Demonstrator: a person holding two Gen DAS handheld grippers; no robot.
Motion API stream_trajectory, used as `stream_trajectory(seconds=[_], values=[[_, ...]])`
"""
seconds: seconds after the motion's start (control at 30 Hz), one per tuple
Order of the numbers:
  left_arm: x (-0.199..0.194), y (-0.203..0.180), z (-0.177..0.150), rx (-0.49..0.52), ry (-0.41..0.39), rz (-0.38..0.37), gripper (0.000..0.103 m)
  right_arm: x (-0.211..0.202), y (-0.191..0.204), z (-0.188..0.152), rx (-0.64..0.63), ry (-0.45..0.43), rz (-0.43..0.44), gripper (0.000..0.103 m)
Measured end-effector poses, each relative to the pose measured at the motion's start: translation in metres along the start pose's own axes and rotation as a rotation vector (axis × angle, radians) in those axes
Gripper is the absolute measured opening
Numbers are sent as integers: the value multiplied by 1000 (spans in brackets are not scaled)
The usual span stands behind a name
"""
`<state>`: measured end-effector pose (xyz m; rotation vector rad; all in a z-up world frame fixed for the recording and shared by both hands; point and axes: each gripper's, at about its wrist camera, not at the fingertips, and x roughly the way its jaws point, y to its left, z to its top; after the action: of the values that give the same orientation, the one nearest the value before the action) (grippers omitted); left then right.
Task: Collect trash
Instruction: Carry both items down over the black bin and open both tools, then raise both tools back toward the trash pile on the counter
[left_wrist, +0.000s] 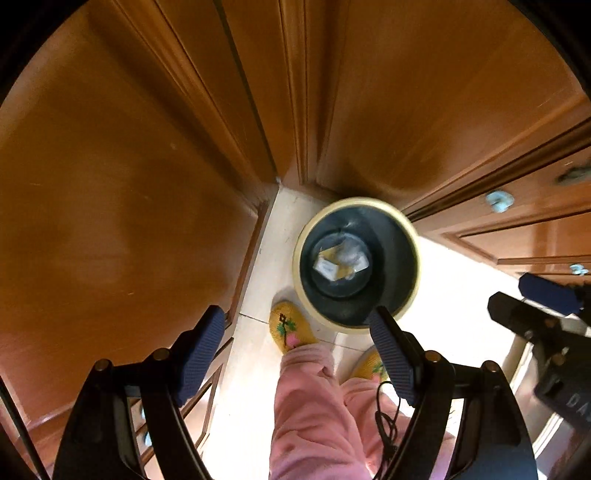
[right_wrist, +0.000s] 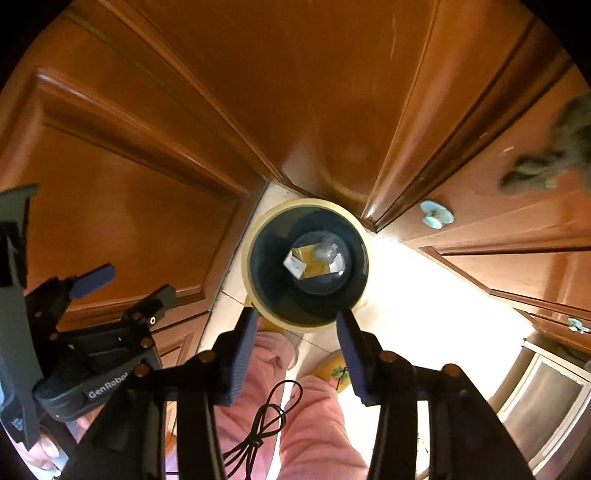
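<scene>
A round trash bin (left_wrist: 402, 229) with a cream rim and dark inside stands on the pale floor in a corner of wooden cabinets; it also shows in the right wrist view (right_wrist: 258, 236). Trash (left_wrist: 340, 260) lies at its bottom: a yellow wrapper, white paper and crumpled clear plastic, also seen from the right wrist (right_wrist: 314, 260). My left gripper (left_wrist: 297, 332) is open and empty, high above the bin's near rim. My right gripper (right_wrist: 297, 332) is open and empty, also above the near rim. Each gripper shows in the other's view, left gripper (right_wrist: 125, 284), right gripper (left_wrist: 524, 295).
Wooden cabinet doors (left_wrist: 110, 184) close in on the left and behind the bin. Drawers with pale blue knobs (right_wrist: 436, 214) stand on the right. The person's pink trouser legs (left_wrist: 314, 406) and yellow slippers (left_wrist: 288, 325) stand just in front of the bin. A black cable (right_wrist: 266, 417) hangs below.
</scene>
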<state>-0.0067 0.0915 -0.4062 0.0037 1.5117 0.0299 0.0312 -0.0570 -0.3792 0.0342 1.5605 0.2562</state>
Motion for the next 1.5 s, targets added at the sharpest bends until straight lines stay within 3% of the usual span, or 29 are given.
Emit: stream_trajectory(seconds=[0.13,0.37,0.5,0.73,1.13,1.5], values=[[-52,-2,-1,4,-53,-26,79,-55,8,-6,-32,-70,11,45],[-176,-10,4,8,-190,-27,79,-171,13,-14,-103,-274,43,45],[-246,-14,9,-14,-296,-10,79,-235,3,-24,-123,-409,69,45],[-335,-46,18,-2,-433,13,80,-308,-28,-38,-81,-541,99,45],[-394,-101,25,115,-577,64,84,-371,-67,-59,-7,-711,99,45],[-420,-99,61,151,-642,90,84,-392,-82,-28,75,-766,139,45]])
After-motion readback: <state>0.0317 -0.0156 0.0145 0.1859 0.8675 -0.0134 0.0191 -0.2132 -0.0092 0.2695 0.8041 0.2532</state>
